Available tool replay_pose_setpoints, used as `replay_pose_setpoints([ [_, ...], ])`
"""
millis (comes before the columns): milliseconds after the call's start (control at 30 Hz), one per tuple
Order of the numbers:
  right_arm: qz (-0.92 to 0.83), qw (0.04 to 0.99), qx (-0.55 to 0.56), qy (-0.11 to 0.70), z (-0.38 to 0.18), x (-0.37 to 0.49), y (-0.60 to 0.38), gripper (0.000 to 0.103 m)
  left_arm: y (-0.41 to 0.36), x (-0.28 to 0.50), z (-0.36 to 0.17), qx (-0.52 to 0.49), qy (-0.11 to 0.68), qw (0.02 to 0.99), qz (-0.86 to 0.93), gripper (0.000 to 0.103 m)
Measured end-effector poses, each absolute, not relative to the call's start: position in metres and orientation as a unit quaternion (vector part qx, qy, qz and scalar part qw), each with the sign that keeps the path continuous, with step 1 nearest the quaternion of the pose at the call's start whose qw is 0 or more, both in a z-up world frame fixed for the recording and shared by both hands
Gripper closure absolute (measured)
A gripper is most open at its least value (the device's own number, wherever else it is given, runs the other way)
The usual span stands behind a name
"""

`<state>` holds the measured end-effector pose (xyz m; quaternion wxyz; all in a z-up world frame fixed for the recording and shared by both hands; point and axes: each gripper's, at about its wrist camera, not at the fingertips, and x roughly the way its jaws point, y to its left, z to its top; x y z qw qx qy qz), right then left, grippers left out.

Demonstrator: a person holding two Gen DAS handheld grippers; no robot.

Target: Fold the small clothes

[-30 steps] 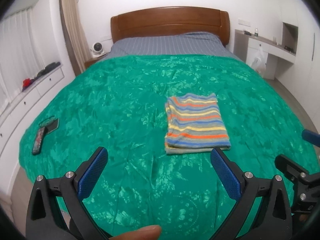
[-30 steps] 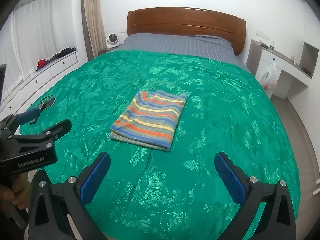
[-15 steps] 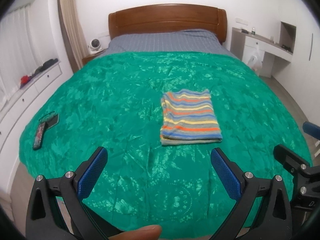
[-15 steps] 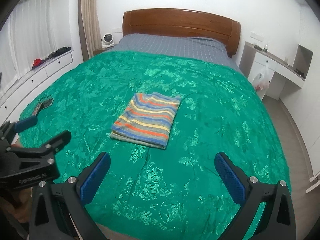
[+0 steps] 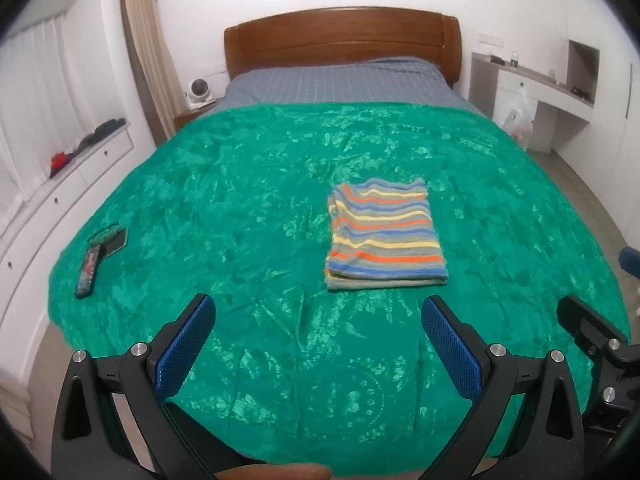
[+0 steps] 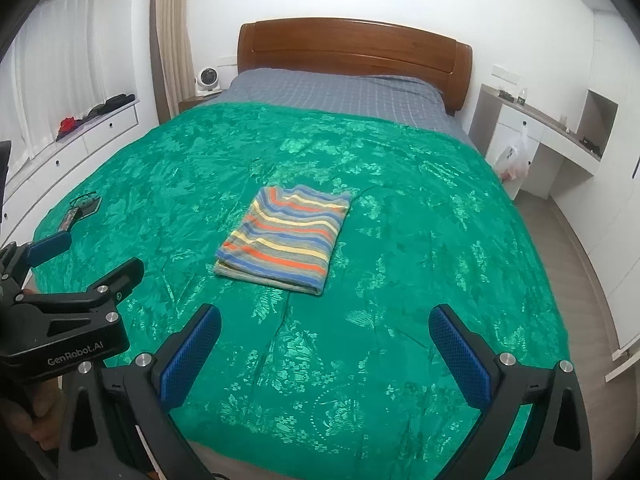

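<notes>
A wide bed [image 5: 280, 80] with a curved brown wooden headboard [image 5: 340, 36] fills both views, its grey checked sheet showing at the far end and a shiny green patterned bedspread [image 5: 240, 200] covering the rest. Along the left edge of the frame runs a white built-in drawer unit [image 5: 92, 160] whose top carries a small red item and some dark items; what they are is too small to tell. At the upper right stands a white desk [image 6: 560, 136] with a white plastic bag [image 6: 512, 156] hanging at its front, its contents unclear.

Near the centre of the bedspread lies the folded striped garment [image 5: 384, 236] in blue, orange, yellow and grey bands, a flat neat rectangle well apart from both grippers. At the left of the bedspread rest a dark phone [image 5: 88, 266] and a dark flat pouch [image 5: 112, 238], just beside each other.

The left gripper [image 5: 318, 356] hovers at the bottom of its frame, blue-padded jaws spread wide and empty. The right gripper [image 6: 324, 360] hangs likewise, jaws wide and empty.
</notes>
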<state>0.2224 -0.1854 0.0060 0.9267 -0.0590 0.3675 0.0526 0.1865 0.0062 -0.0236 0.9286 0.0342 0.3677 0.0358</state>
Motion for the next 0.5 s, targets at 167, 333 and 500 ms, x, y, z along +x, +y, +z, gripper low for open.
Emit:
replay_pose_setpoints([
  [167,0.048,0.926,-0.057,0.371,0.001,0.222,-0.189,0.001,0.000,0.184,-0.027,0.043,0.365,0.930,0.016,0.000],
  [333,0.045,0.925,-0.051,0.374,0.000,0.223,-0.193,0.001,-0.004,0.183,-0.028,0.034,0.363,0.931,-0.001,0.000],
  [500,0.045,0.926,-0.049,0.373,0.001,0.224,-0.197,0.001,-0.004,0.185,-0.030,0.034,0.364,0.931,0.006,0.000],
])
